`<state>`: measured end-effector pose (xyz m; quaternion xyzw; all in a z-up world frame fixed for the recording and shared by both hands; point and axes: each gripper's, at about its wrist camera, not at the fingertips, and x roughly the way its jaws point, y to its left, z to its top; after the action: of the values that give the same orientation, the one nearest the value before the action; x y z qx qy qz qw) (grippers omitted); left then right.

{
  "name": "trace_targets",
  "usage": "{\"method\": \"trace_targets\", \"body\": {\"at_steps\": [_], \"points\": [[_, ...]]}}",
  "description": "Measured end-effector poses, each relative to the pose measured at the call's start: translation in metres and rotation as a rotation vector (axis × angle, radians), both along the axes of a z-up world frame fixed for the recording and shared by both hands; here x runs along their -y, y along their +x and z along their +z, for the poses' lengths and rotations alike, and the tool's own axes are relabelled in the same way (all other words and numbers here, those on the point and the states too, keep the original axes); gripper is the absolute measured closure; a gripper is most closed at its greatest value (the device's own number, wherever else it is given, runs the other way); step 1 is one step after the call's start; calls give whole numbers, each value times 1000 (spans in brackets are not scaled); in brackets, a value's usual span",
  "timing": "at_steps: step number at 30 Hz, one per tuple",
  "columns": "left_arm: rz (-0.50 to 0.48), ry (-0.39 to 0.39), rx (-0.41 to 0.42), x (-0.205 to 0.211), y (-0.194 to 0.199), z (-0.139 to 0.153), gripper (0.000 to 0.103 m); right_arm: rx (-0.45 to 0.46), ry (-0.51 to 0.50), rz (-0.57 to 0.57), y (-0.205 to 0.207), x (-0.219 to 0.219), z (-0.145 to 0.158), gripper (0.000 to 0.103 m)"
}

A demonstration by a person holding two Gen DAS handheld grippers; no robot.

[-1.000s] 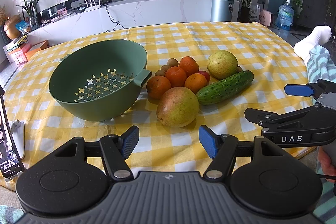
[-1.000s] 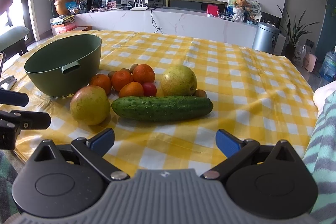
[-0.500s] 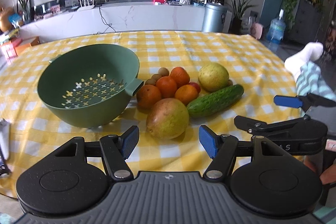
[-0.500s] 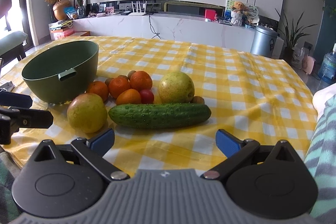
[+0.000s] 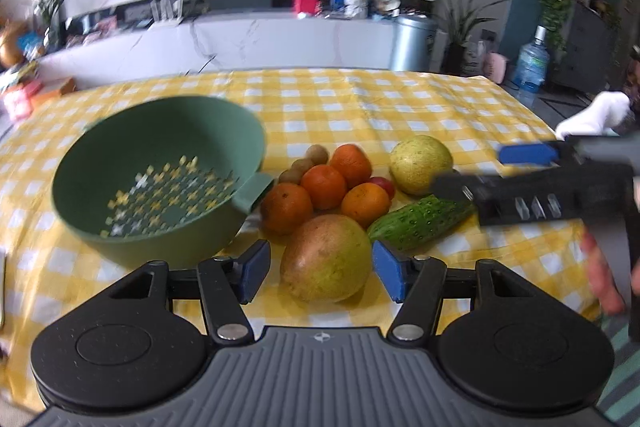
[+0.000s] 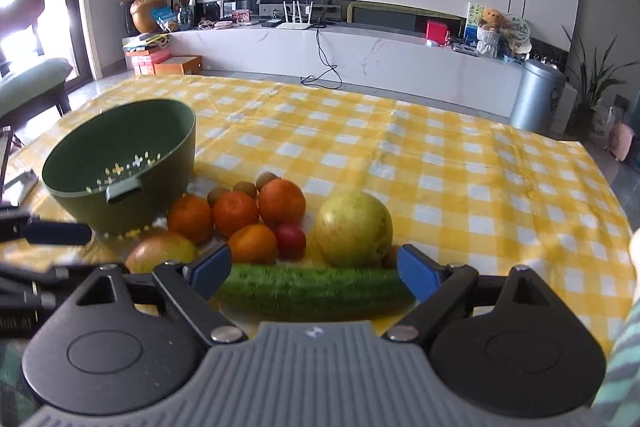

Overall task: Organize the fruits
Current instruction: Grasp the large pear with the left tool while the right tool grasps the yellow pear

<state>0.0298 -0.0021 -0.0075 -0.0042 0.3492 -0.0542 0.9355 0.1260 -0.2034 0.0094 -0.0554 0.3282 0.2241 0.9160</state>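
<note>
Green plastic sits at the far left: the colander (image 5: pixel 160 179) rests on the yellow checked tablecloth (image 5: pixel 360 107) and is empty, its star-shaped holes showing. Just right of its handle lies the fruit pile: small brown fruits, four oranges (image 5: pixel 324 186), a cherry tomato (image 6: pixel 290 241) and a pale pear (image 5: pixel 420 165) at the far side. Nearest the viewer lies the mango (image 5: pixel 325 259).

The left gripper (image 5: pixel 320 273) has closed in on that mango since a second ago; its jaws have just been narrowing, yet the blue pads stand off either flank with a gap, so nothing is gripped.

Further right, the cucumber (image 6: pixel 316 291) lies across the near edge of the pile. The right gripper (image 6: pixel 314 273) has moved up to it, and its jaws have likewise just been closing from full width, and now bracket the cucumber end to end; contact is not evident.

Both tools appear committed to a pick, so sorting into the colander looks about to begin, with no piece moved yet.
</note>
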Motion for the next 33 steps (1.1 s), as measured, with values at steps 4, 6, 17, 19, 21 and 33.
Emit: {"method": "trace_targets", "body": {"at_steps": [4, 6, 17, 19, 21, 33], "points": [[-3, 18, -2, 4, 8, -8, 21, 14, -3, -31, 21, -3, -3, 16], [-1, 2, -20, 3, 13, -13, 20, 64, -30, -38, 26, -5, -7, 16], [17, -51, -15, -2, 22, -35, 20, 42, -9, -62, 44, -8, -25, 16], [22, -78, -14, -5, 24, -37, 20, 33, -4, -68, 48, -8, -28, 16], [17, -95, -18, -6, 27, -39, 20, 20, -1, -78, 52, -8, -31, 16], [-10, -73, -30, -4, 36, -52, 19, -73, 33, -99, 70, -9, -52, 26]]}}
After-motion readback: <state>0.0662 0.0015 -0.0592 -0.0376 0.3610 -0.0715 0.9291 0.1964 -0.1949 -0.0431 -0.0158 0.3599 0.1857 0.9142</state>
